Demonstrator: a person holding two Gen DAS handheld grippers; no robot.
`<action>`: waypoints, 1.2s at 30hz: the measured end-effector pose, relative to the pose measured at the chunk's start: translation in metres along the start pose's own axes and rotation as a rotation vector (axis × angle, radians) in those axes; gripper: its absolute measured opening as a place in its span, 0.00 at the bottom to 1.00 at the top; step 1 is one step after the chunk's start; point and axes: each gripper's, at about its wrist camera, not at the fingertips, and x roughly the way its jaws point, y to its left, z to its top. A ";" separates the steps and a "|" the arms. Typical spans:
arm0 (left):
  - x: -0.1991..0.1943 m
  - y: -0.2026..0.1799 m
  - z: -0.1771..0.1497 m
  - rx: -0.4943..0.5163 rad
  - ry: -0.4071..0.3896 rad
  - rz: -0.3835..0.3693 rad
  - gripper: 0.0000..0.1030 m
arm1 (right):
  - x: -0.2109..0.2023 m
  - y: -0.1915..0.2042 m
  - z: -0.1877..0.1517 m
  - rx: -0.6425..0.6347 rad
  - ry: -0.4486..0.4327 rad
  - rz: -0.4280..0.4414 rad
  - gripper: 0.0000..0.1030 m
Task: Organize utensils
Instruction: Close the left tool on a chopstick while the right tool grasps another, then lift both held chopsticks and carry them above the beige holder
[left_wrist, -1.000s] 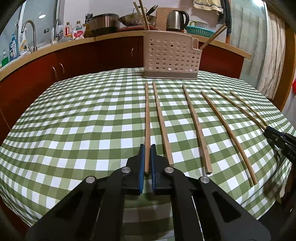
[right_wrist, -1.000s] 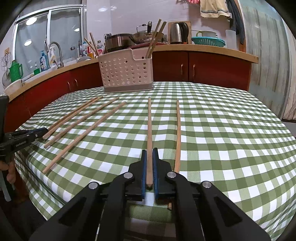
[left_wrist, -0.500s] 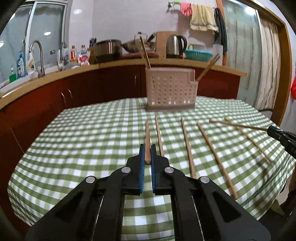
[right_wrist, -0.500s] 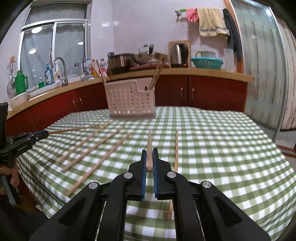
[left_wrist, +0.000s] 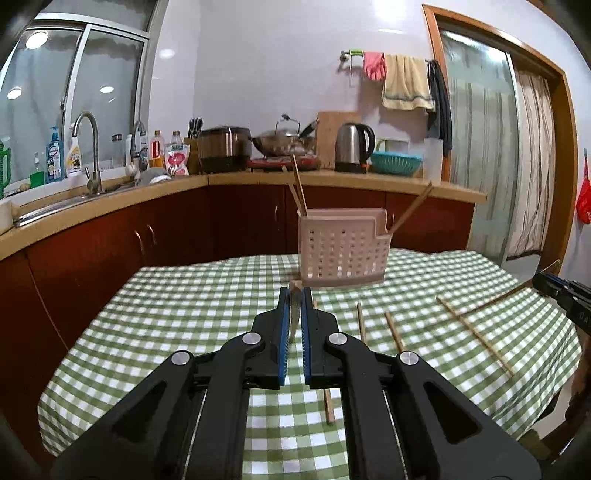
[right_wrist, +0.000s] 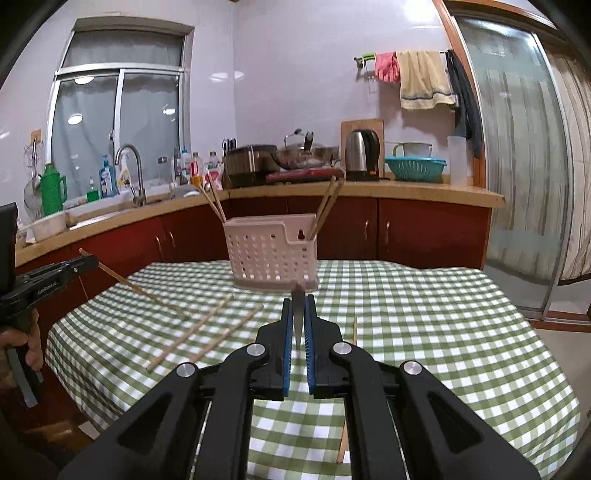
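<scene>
My left gripper (left_wrist: 294, 295) is shut on a wooden chopstick (left_wrist: 294, 314) that points forward, lifted off the green checked table (left_wrist: 184, 314). My right gripper (right_wrist: 298, 301) is shut on another chopstick (right_wrist: 297, 317), also lifted and pointing forward. A pale perforated utensil basket (left_wrist: 343, 249) stands at the far side of the table with chopsticks leaning in it; it also shows in the right wrist view (right_wrist: 273, 251). Several loose chopsticks (left_wrist: 476, 332) lie on the cloth. The left gripper also shows in the right wrist view (right_wrist: 86, 262), holding its chopstick (right_wrist: 144, 293) slanted down.
A kitchen counter (left_wrist: 110, 206) with sink, bottles, pot, wok and kettle (left_wrist: 352, 147) runs behind the table. Red cabinets stand below it. A curtained glass door (left_wrist: 498, 166) is at the right. The table edge drops off close on the left and right.
Both grippers have risen and tilted up with their chopsticks, which have come off the cloth. The view now looks level at the basket instead of down onto the table.
</scene>
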 end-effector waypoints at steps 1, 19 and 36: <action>-0.002 0.002 0.004 -0.007 -0.003 -0.002 0.06 | -0.002 0.000 0.004 0.003 -0.007 0.002 0.07; 0.018 0.010 0.041 -0.036 -0.007 -0.046 0.06 | 0.017 -0.006 0.038 0.018 -0.012 0.012 0.07; 0.039 0.003 0.113 -0.031 -0.147 -0.136 0.06 | 0.037 0.002 0.099 -0.007 -0.124 0.070 0.07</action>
